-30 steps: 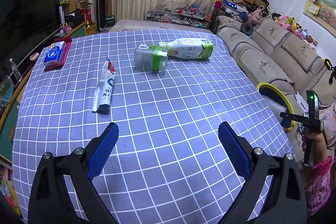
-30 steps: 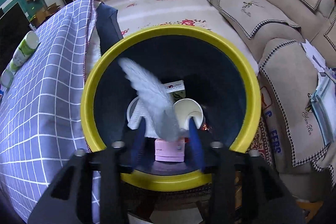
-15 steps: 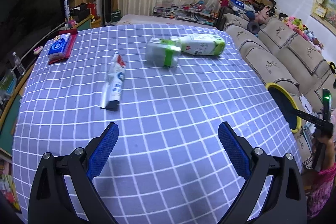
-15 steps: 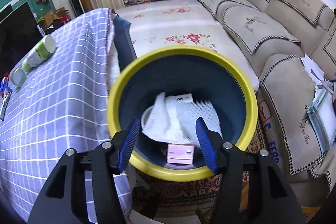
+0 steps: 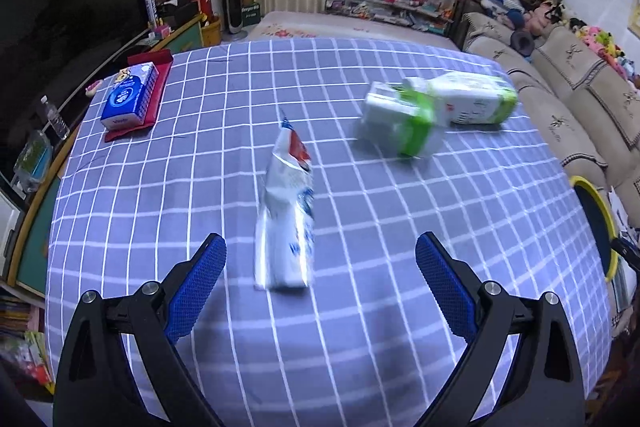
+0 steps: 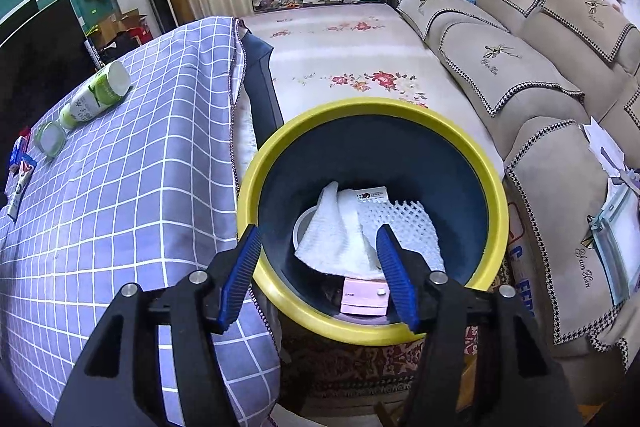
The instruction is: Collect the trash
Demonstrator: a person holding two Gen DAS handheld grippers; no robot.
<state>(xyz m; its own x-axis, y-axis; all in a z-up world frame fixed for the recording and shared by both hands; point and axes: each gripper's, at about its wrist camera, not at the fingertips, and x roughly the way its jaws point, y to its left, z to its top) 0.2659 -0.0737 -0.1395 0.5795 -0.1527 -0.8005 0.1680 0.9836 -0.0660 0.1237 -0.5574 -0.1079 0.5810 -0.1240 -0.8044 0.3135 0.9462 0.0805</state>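
We hold our left gripper (image 5: 320, 267) spread wide above the checked purple tablecloth (image 5: 400, 327), nothing between its blue pads (image 5: 196, 283); just ahead of it lies a crumpled white wrapper (image 5: 286, 215) with red and blue print, too blurred by motion for us to read any lettering. Farther off on the cloth we see a clear tub with a green band (image 5: 400, 123) touching, or nearly touching, the neck end of a white and green bottle (image 5: 472, 103) lying on its side; the bottle carries dark characters we cannot make out. At the cloth's far left corner a blue tissue pack (image 5: 128, 97) with a white round logo rests on a red tray (image 5: 158, 83); its small wording is not legible to us. Our right gripper (image 6: 320, 275) hangs over the yellow-rimmed bin (image 6: 256, 183), which stands just beside the table's edge, between it and the beige sofa (image 6: 500, 67). Its jaws have just been opening and now stand apart, gripping nothing. Down in the bin we see white foam netting (image 6: 340, 235), a white card with small print (image 6: 372, 194), unreadable, and a pink box (image 6: 364, 299). The sofa's covers bear an embroidered script signature (image 6: 490, 61) that we cannot read with confidence.
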